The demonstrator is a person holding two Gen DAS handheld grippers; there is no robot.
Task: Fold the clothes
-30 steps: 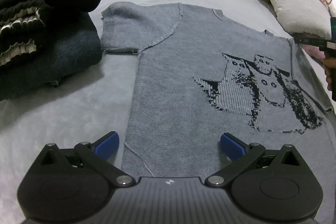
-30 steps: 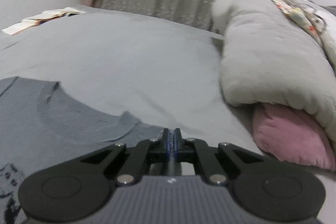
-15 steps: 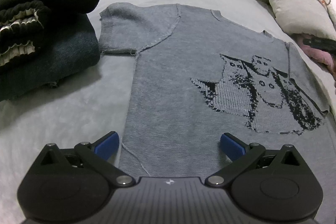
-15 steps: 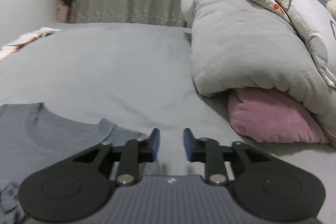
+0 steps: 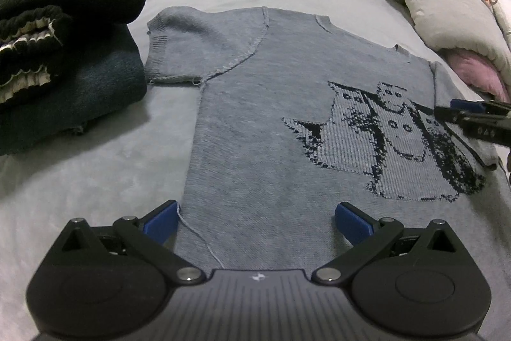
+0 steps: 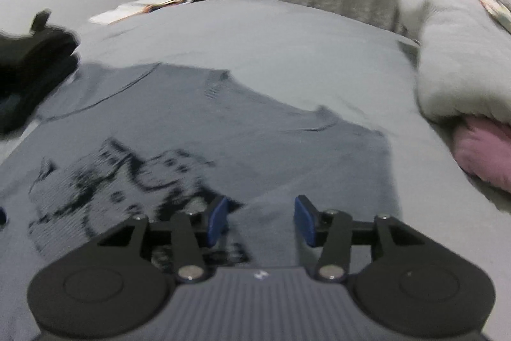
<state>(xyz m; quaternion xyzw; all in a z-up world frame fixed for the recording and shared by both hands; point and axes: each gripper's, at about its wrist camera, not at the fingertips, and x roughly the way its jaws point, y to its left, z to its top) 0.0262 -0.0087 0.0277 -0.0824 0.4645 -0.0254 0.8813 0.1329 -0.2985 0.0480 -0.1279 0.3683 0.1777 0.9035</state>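
A grey knit short-sleeved sweater (image 5: 274, 123) with a dark cat pattern lies flat on the grey bed (image 5: 95, 168). My left gripper (image 5: 255, 221) hovers wide open over its lower hem, and a loose thread trails between the fingers. The right gripper (image 6: 260, 221) hangs above the sweater (image 6: 223, 130) near the pattern; its jaws are opening and nothing is between them. In the left wrist view the right gripper (image 5: 460, 111) enters from the right edge, over the right sleeve. That sleeve lies folded in over the body.
A stack of folded dark clothes (image 5: 57, 53) sits left of the sweater. A grey rolled duvet (image 6: 463, 59) and a pink pillow (image 6: 485, 149) lie along the right side. Papers (image 6: 150, 5) rest at the bed's far end before a curtain.
The right gripper went from shut at the neckline to open, and moved back over the sweater's patterned part. The right sleeve now lies flat on the body. The left gripper stayed put.
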